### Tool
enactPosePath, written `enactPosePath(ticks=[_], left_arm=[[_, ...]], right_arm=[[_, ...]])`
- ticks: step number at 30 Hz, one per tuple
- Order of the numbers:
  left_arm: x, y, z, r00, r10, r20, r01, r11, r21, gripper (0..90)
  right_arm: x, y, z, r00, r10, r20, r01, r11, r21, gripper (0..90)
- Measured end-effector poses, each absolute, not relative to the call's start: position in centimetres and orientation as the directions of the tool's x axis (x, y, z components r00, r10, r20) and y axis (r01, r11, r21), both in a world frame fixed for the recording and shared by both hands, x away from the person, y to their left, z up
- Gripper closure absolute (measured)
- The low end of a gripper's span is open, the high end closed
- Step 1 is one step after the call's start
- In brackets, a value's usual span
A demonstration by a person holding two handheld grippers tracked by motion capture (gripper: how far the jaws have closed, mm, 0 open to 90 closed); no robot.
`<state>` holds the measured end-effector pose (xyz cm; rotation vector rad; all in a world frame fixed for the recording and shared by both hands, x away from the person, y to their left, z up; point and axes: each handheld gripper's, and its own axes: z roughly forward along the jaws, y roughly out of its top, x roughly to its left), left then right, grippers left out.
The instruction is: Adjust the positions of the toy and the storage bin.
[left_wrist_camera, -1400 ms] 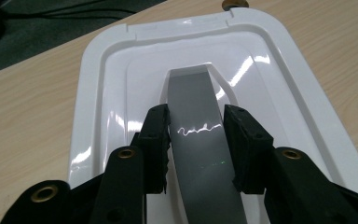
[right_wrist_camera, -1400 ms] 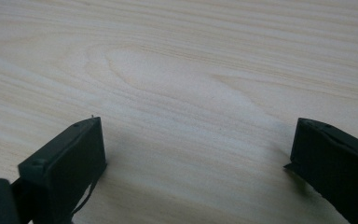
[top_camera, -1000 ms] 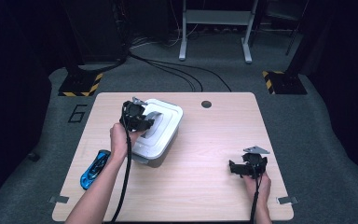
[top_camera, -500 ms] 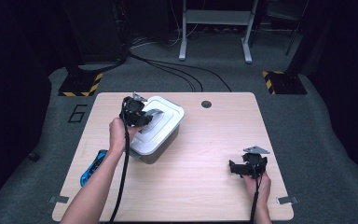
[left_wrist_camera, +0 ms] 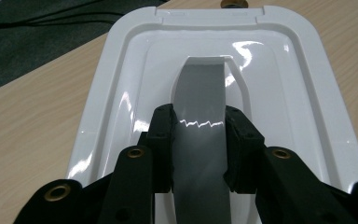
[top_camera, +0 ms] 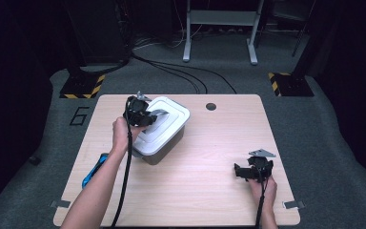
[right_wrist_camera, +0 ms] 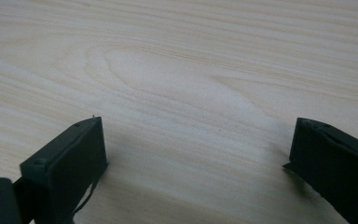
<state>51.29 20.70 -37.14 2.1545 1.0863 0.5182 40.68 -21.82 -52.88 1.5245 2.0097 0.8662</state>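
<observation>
In the high view, a white-lidded box (top_camera: 161, 131) was seen on the left half of the wooden table (top_camera: 209, 191), and every other place is given from that box. A blue object (top_camera: 93, 170) lay near the box's front left corner, at the table's edge, partly covered by the person's left forearm. A small dark round hole (top_camera: 211, 106) was set in the tabletop just behind and to the right of the box. The left gripper (top_camera: 142, 113) was held over the box's lid, its cable trailing back along the forearm. The right gripper (top_camera: 251, 171) was kept well apart from the box, near the table's front right corner. Grey carpet, yellow-black striped floor markers, cables and a metal stand were seen in the dim room behind the box.

In the left gripper view, the box's glossy white lid (left_wrist_camera: 279, 74) was shown with a raised rim and a sunken middle, across which a grey handle (left_wrist_camera: 200, 140) was arched. The handle was clamped between the two black jaws, both pads pressed against its sides. Pale wood was visible on either side of the box.

In the right gripper view, the right gripper's (right_wrist_camera: 196, 154) jaws were held wide apart over bare wood grain, with nothing between them.
</observation>
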Motion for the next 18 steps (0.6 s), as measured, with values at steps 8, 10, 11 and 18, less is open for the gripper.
enactPosePath(ticks=[8, 10, 11, 18], left_arm=[[51.15, 20.65, -37.15, 0.570, 0.820, 0.041, 0.558, -0.424, 0.713, 67.5], [51.18, 20.66, -37.15, 0.569, 0.822, 0.036, 0.561, -0.420, 0.713, 67.4], [51.19, 20.65, -37.12, 0.568, 0.822, 0.036, 0.564, -0.421, 0.711, 67.5], [51.28, 20.70, -37.10, 0.572, 0.820, 0.036, 0.564, -0.424, 0.708, 67.4]], right_arm=[[40.69, -21.82, -52.88, -0.272, 0.962, 0.006, 0.665, 0.183, 0.724, 2.8], [40.69, -21.81, -52.88, -0.272, 0.962, 0.006, 0.665, 0.183, 0.724, 2.9], [40.69, -21.82, -52.88, -0.272, 0.962, 0.006, 0.665, 0.184, 0.724, 2.9], [40.63, -21.76, -52.85, -0.266, 0.964, 0.004, 0.669, 0.182, 0.721, 3.1]])
